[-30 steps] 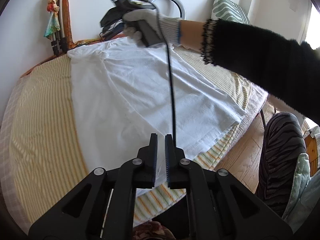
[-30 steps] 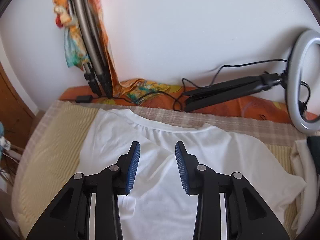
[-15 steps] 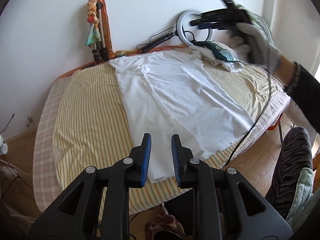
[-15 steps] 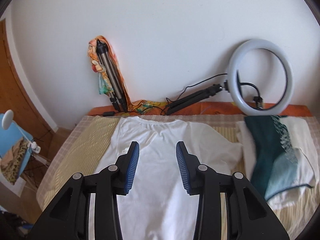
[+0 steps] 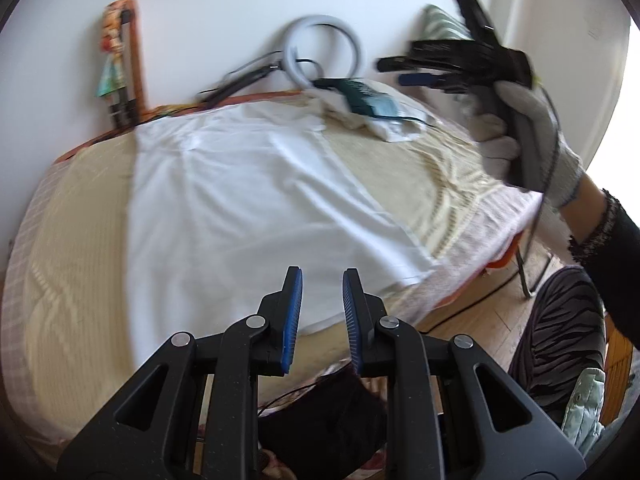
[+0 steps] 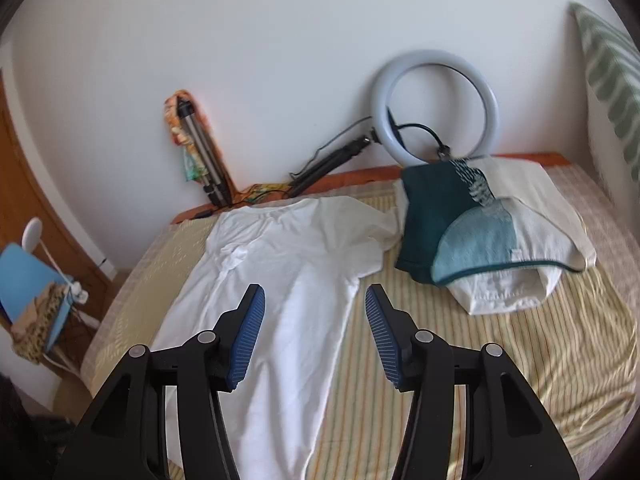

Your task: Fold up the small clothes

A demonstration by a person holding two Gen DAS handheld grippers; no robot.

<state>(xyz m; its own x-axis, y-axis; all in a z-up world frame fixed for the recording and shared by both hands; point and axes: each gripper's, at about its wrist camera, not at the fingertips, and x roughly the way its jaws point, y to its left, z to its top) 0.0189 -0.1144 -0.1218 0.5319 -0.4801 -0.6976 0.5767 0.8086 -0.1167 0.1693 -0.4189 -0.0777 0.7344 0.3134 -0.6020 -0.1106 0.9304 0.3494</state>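
Observation:
A white T-shirt lies spread flat on the striped bed, collar toward the wall; it also shows in the right wrist view. My left gripper is open and empty above the shirt's near hem. My right gripper is open wide and empty, held in the air above the shirt's right side. In the left wrist view the right gripper is seen raised in a gloved hand at the right, over the bed's edge.
A pile of folded clothes, teal on white, lies at the bed's far right. A ring light and a tripod lean on the wall. A striped pillow stands at right. A chair stands at left.
My left gripper opened from shut and let go of the shirt. My right gripper lifted up and back from the collar and opened wider. The shirt now lies flat.

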